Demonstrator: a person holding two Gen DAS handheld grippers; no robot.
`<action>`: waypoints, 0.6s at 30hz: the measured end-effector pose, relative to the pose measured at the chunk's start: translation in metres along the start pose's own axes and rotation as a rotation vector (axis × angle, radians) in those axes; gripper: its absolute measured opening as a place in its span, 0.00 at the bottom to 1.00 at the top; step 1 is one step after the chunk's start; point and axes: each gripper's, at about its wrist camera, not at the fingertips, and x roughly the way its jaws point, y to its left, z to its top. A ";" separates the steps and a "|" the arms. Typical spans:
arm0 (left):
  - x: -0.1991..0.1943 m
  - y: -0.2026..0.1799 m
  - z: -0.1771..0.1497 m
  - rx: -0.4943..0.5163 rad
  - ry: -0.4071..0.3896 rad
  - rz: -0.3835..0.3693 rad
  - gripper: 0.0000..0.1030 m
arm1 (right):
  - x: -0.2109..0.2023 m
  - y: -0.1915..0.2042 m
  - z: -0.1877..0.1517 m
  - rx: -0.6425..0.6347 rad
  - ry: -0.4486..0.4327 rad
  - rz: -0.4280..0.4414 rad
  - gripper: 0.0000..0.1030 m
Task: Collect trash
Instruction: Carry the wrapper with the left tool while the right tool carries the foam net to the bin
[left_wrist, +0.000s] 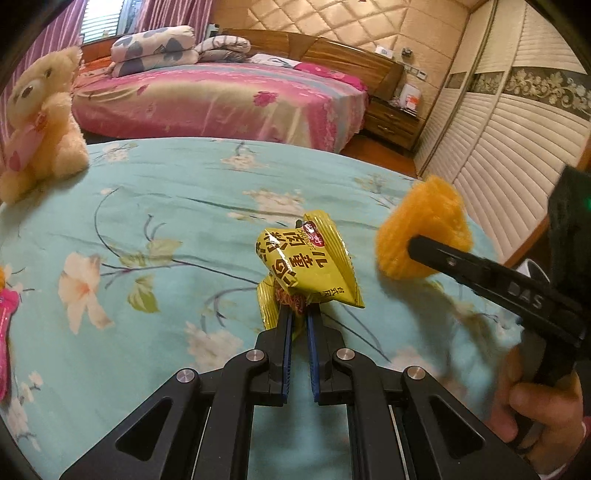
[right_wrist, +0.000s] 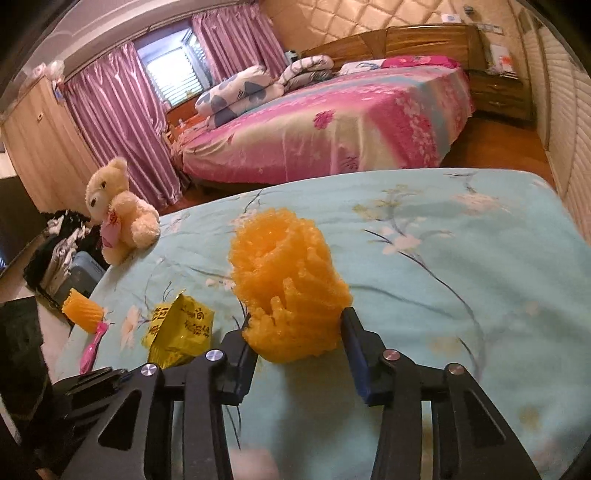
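My left gripper (left_wrist: 298, 308) is shut on a yellow snack wrapper (left_wrist: 308, 264) and holds it just above the light-blue flowered bed cover (left_wrist: 177, 206). The wrapper also shows in the right wrist view (right_wrist: 179, 332). My right gripper (right_wrist: 295, 328) is shut on an orange foam fruit net (right_wrist: 286, 280), which fills the gap between the jaws. In the left wrist view the right gripper (left_wrist: 413, 245) holds this net (left_wrist: 424, 227) at the right. A second orange foam net (right_wrist: 81, 310) and a pink wrapper (right_wrist: 91, 347) lie at the cover's left edge.
A cream teddy bear (left_wrist: 40, 122) sits at the cover's far left corner. Beyond stands a pink bed (left_wrist: 221, 99) with folded quilts. A louvred wardrobe (left_wrist: 517, 122) lines the right wall. Bags and a blue box (right_wrist: 83, 273) lie on the floor at left.
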 end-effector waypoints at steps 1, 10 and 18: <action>-0.001 -0.003 -0.001 0.006 0.000 -0.005 0.06 | -0.008 -0.005 -0.004 0.019 -0.006 -0.003 0.42; -0.014 -0.047 -0.019 0.093 -0.006 -0.047 0.06 | -0.079 -0.047 -0.037 0.155 -0.082 -0.041 0.42; -0.031 -0.084 -0.035 0.179 0.002 -0.068 0.06 | -0.127 -0.059 -0.061 0.191 -0.129 -0.055 0.42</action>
